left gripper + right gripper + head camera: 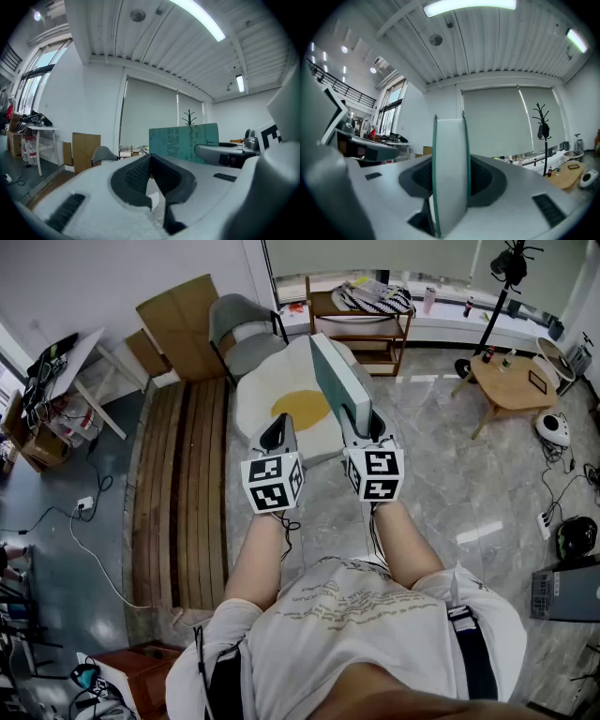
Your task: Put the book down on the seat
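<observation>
1. Glossy grey stone-look floor (450,493), with a strip of wooden slats (183,493) down the left side.
2. Seat (258,399) is a soft-looking white blob with a round yellow middle, basically a fried egg. A curved grey chair (239,329) sits right behind it.
3. Right gripper (364,432) is clamped on the book (337,390), pads squeezing both teal covers, pale page block facing its camera.
4. Book's a thick flat slab, held up on edge, lined up with the seat's right side in the head view.
5. Left gripper (277,427) is closed, ribbed dark pads meeting, nothing in it.
</observation>
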### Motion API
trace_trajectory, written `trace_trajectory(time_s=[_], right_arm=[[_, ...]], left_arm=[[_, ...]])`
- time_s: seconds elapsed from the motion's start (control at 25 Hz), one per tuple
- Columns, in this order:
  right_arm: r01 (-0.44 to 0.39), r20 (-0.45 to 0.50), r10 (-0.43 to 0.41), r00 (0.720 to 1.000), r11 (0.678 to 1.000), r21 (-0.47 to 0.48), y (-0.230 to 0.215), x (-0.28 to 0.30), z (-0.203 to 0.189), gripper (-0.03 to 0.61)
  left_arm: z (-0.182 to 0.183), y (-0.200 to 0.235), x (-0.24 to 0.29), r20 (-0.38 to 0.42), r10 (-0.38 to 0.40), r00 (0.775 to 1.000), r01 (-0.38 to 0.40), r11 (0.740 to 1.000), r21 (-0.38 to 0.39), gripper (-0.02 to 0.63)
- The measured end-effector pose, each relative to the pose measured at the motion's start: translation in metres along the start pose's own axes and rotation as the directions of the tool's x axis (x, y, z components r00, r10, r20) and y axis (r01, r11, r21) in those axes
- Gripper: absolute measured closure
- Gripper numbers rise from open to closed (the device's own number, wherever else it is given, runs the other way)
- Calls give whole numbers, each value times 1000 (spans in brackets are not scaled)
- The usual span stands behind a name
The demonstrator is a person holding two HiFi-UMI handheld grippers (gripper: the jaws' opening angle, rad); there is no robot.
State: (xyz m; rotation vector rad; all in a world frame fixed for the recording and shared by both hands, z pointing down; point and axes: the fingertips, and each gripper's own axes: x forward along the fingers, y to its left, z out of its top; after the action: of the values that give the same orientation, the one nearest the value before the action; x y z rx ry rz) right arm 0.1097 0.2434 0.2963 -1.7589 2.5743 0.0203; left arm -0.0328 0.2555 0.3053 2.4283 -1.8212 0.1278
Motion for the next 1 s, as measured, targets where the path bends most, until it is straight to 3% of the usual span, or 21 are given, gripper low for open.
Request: trace_trajectory(time_s=[0.52, 1.0], right_arm=[[-33, 6, 33, 999, 999, 30, -23, -3, -2, 405], [-77, 15, 76, 997, 996, 39, -75, -14, 0, 405]], left_arm=[[0, -32, 14, -25, -19, 1000, 20, 1000, 20, 594], [-10, -79, 31, -52, 31, 998, -31, 999, 13, 594]])
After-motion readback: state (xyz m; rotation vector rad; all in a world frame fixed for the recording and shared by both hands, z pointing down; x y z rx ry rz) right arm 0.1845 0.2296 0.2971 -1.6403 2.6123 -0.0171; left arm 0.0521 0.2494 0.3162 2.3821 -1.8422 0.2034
